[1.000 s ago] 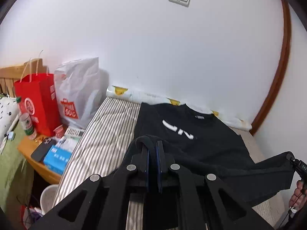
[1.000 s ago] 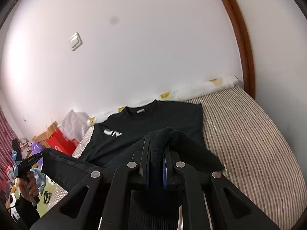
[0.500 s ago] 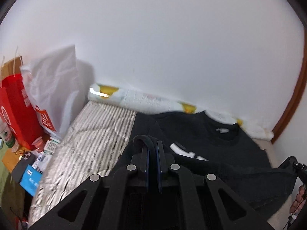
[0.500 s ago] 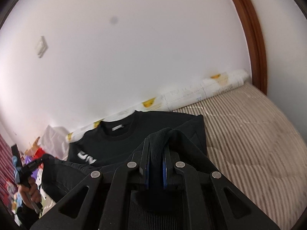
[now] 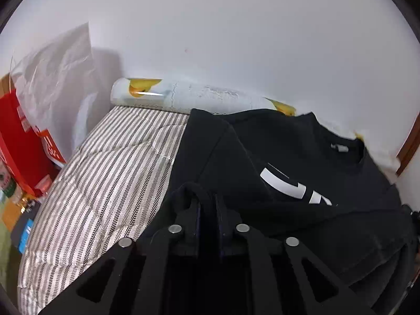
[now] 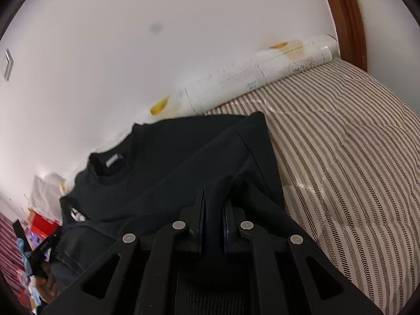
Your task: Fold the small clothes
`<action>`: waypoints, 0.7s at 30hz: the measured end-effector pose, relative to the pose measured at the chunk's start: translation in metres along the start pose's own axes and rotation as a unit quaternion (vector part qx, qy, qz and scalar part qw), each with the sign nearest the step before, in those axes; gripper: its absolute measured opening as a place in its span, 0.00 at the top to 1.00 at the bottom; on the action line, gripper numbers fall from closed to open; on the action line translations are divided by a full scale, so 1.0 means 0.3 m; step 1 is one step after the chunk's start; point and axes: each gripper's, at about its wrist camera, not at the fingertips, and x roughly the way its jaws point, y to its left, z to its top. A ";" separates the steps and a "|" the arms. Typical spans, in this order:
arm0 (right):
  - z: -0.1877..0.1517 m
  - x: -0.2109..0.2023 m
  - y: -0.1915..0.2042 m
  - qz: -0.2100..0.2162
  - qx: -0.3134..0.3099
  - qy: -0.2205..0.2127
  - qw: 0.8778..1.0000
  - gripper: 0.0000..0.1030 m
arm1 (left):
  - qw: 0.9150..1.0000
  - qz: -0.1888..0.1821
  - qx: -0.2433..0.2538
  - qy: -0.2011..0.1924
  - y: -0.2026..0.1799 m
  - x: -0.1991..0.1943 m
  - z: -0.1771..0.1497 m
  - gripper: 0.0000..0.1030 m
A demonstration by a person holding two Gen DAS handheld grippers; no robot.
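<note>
Black cotton fills the middle of both views: a black T-shirt (image 5: pixel 302 157) lies on a striped bedspread (image 5: pixel 105 183), its collar toward the far edge of the bed, where a rolled white sheet printed with yellow fruit (image 5: pixel 199 98) runs along the foot of a plain white wall (image 5: pixel 236 26). The shirt has a white printed mark on its chest (image 5: pixel 288 186) and a small pale label inside the neckline (image 6: pixel 113 159). The left gripper (image 5: pixel 207 204) has its two fingers pressed nearly together on a raised fold of the black cloth at the shirt's near left corner, and the fabric bulges up over the fingertips. The right gripper (image 6: pixel 214 207) is clamped the same way on a fold at the near right corner, with a hump of cloth pinched between its blue-edged pads. Between the two grips the lower part of the shirt is lifted and doubled over toward the collar, covering part of the chest. The shirt sits toward the middle of the bed, with bare striped cover showing on both sides of it. Beyond the left edge of the bed stand a crumpled white bag (image 5: pixel 52 78) and a red paper bag (image 5: pixel 18 144). A brown wooden door frame (image 6: pixel 346 13) rises past the far right corner of the bed, and a light switch (image 6: pixel 6 64) is on the wall.
</note>
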 end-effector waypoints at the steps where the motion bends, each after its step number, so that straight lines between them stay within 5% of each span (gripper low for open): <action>1: -0.003 0.004 0.001 -0.002 -0.001 0.002 1.000 0.91 | 1.000 0.007 0.014 -0.002 -0.018 0.000 -0.005 0.83; 15: -0.017 0.011 0.020 -0.017 -0.023 -0.001 1.000 0.88 | 0.998 0.036 0.060 -0.004 -0.069 -0.002 -0.008 0.59; 21: -0.015 0.012 0.021 -0.019 -0.027 0.001 0.999 0.88 | 0.997 0.035 0.064 -0.002 -0.074 -0.003 -0.011 0.57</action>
